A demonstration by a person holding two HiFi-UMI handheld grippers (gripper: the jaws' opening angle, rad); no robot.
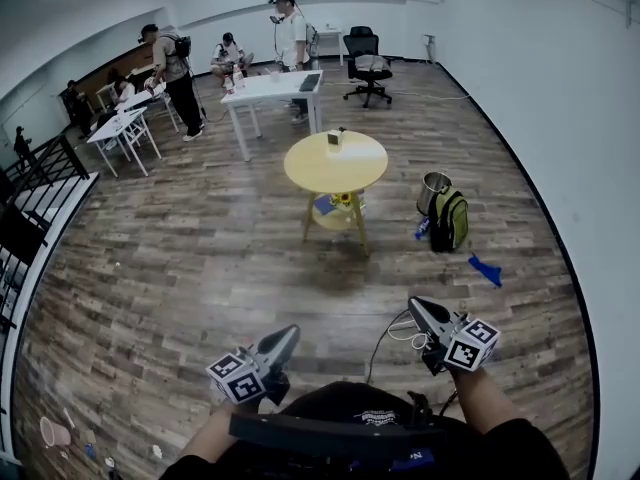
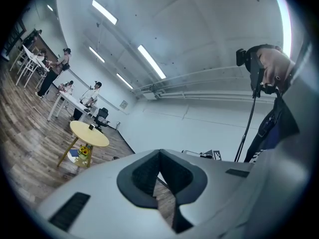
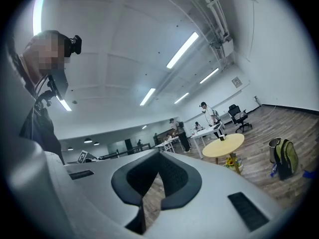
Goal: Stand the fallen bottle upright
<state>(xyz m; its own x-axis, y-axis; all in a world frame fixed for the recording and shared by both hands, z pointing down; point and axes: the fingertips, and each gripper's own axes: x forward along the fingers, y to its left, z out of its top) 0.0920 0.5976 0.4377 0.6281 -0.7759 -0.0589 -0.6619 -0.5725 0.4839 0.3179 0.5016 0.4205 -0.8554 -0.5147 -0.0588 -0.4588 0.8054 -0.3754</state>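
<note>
A small blue bottle (image 1: 422, 230) lies on the wooden floor against the left side of a green backpack (image 1: 450, 218); in the right gripper view the bottle (image 3: 272, 171) shows as a blue speck beside the backpack (image 3: 287, 157). My left gripper (image 1: 286, 336) and right gripper (image 1: 416, 307) are held low in front of my body, far short of the bottle. Each points level across the room. The left gripper (image 2: 159, 153) is shut with nothing in it. So is the right gripper (image 3: 159, 154).
A round yellow table (image 1: 335, 163) stands ahead, with a small box (image 1: 335, 138) on top and sunflowers (image 1: 345, 201) on its lower shelf. A metal bin (image 1: 433, 188) stands behind the backpack and a blue cloth (image 1: 486, 269) lies near it. Farther back are white tables (image 1: 270, 90), an office chair (image 1: 366, 65) and several people.
</note>
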